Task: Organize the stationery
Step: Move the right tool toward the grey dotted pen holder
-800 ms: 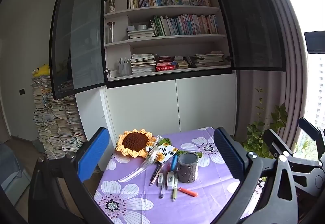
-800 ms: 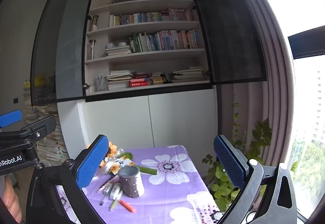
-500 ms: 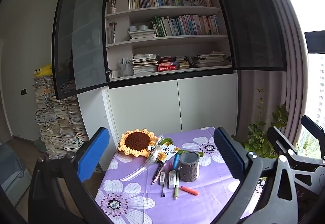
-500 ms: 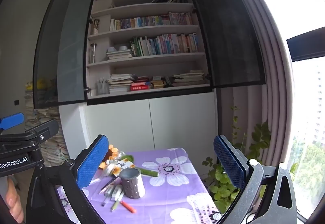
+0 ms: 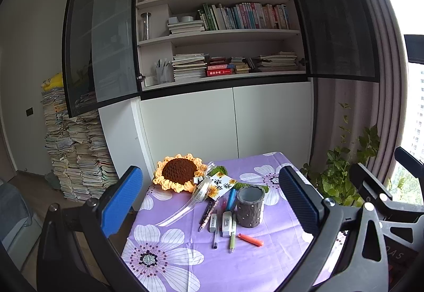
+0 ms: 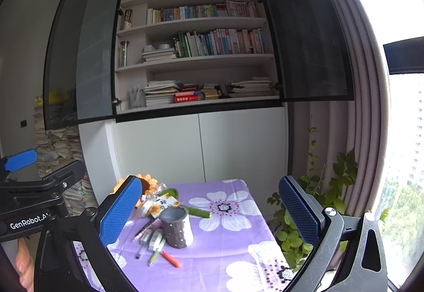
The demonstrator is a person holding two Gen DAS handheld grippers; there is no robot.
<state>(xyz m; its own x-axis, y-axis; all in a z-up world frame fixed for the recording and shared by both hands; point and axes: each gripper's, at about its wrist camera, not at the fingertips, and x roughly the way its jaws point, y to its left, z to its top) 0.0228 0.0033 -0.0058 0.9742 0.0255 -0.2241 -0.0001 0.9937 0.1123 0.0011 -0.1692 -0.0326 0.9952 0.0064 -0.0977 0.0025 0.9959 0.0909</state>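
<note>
Both our left gripper and right gripper gape wide, empty. Low in frame, we risk toppling the grey studded pen cup among loose pens.

Pens lie just left of the cup on the worktop, sunflower behind them.

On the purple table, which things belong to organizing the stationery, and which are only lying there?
For the job:
- grey pen holder, upright, nothing visible in it
- pens lying loose beside it
- two white erasers
- orange marker

Only lying there:
- crochet sunflower
- clear ribbon
- flower-printed card
- books on the shelves
- plant by the window
</note>
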